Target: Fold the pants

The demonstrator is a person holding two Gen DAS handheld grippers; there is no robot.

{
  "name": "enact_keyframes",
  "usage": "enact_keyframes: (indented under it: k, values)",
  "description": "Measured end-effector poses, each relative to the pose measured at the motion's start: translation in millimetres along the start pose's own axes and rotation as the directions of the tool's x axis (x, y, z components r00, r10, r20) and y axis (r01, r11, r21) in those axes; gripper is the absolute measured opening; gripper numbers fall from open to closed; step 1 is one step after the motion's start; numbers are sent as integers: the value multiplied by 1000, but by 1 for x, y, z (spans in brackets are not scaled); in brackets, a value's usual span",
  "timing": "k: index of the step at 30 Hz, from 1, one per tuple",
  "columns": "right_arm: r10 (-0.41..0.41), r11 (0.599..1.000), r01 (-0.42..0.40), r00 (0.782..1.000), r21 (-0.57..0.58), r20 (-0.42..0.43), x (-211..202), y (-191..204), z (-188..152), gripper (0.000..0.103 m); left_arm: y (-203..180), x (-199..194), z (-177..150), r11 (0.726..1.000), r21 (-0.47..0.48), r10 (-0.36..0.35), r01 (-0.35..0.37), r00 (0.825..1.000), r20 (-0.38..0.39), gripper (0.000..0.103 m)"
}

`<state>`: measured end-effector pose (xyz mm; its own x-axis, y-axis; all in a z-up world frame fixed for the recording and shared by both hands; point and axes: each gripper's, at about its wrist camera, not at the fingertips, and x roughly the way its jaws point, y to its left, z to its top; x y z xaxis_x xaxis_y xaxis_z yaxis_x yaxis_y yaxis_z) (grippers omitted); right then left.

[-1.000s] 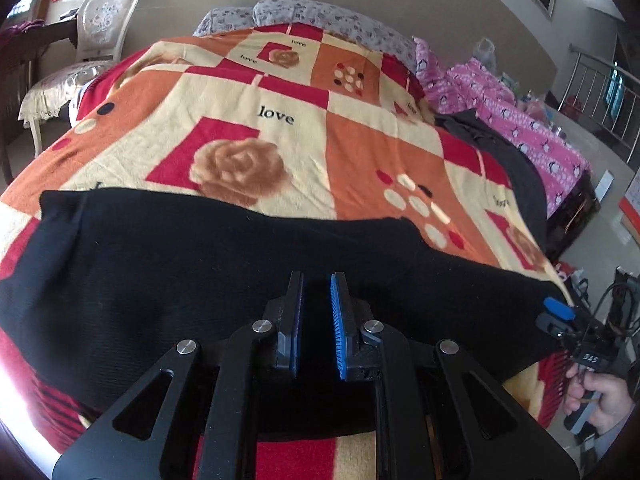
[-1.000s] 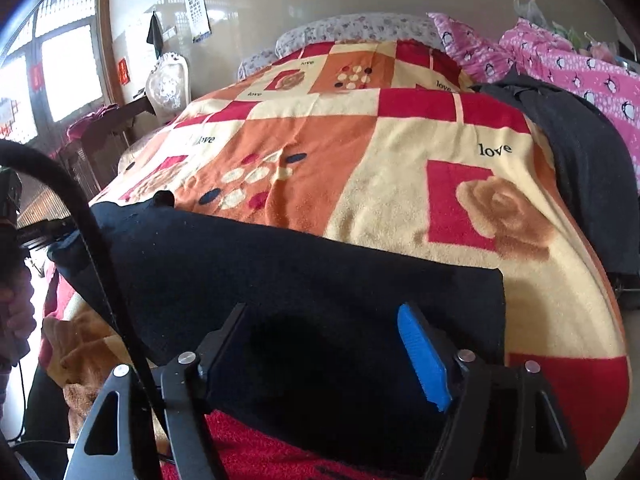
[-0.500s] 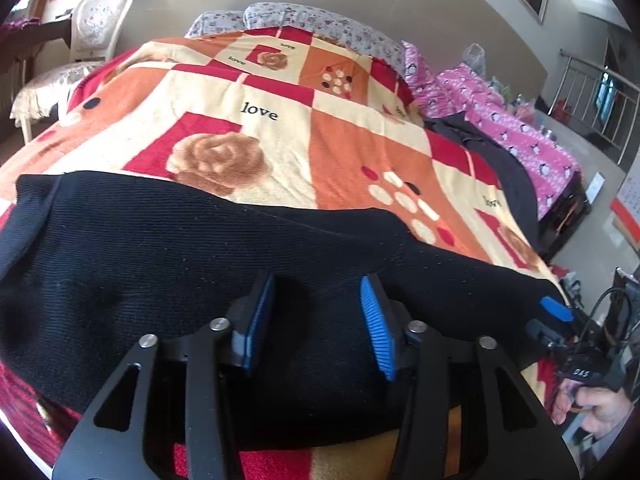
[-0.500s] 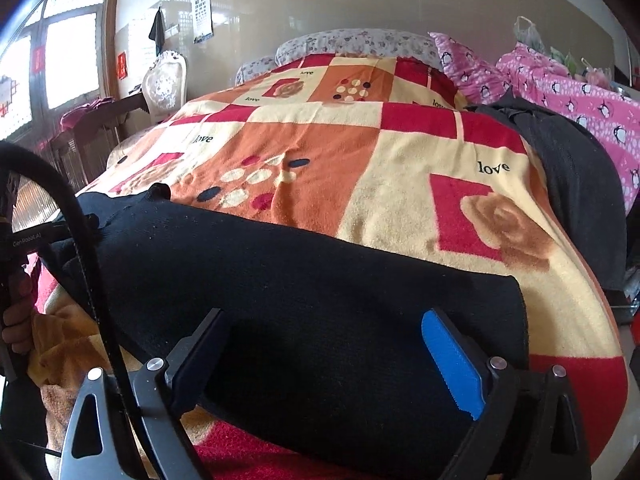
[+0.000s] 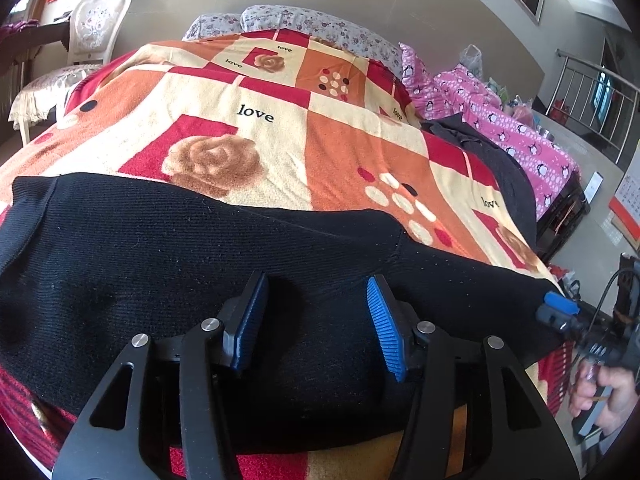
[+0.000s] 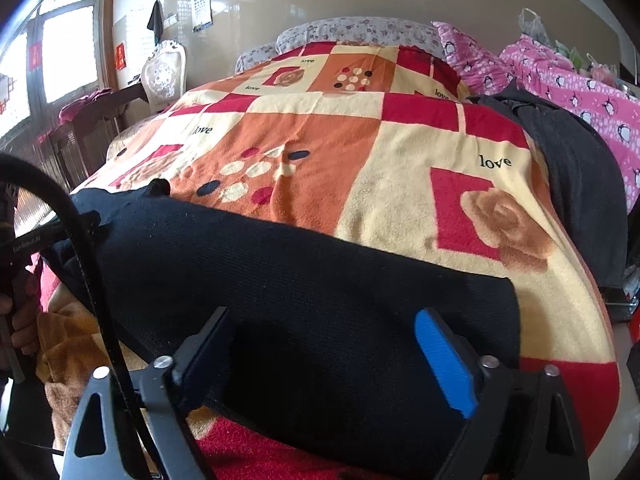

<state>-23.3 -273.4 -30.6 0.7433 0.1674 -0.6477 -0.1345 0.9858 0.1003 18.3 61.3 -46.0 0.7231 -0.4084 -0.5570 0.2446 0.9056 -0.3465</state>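
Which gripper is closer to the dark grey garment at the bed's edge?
Right. The right gripper, jaws just narrowed, hovers over the black pants' end nearer the dark grey garment. The left gripper, jaws just opened, is over their other half. Neither grips cloth.

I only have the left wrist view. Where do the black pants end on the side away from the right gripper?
Observer: In the right wrist view, the black pants end near the bed's left side, where a small tip sticks up.
Operator: Is the left gripper visible there?
Observer: Yes, the left gripper shows at that end, with a hand gripping its handle.
Operator: Is the right gripper holding the pants?
Observer: No, the right gripper is open; its jaws have just been closing, with the pants lying between them.
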Motion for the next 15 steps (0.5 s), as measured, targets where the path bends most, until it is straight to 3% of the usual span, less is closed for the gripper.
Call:
enact_keyframes:
  k: [5,8,10,12,15]
  values:
    - [-6,980,-25,988,198,152,-63,-41,1,76,-1,0,0,1000,-3,-4,4,1000,2,54]
    - [-27,931,-45,982,363,189,-91,-69,-17,76,0,-1,1,1000,-12,-7,7,1000,6,54]
    - [-26,865,-81,978,495,205,-102,-89,-36,76,1,-1,1,1000,-15,-10,10,1000,6,54]
    - [0,763,-141,976,631,217,-104,-106,-60,76,0,-1,2,1000,-15,-10,10,1000,5,54]
    - [92,643,-238,968,728,235,-91,-118,-86,74,1,-2,1,1000,-15,-10,10,1000,5,54]
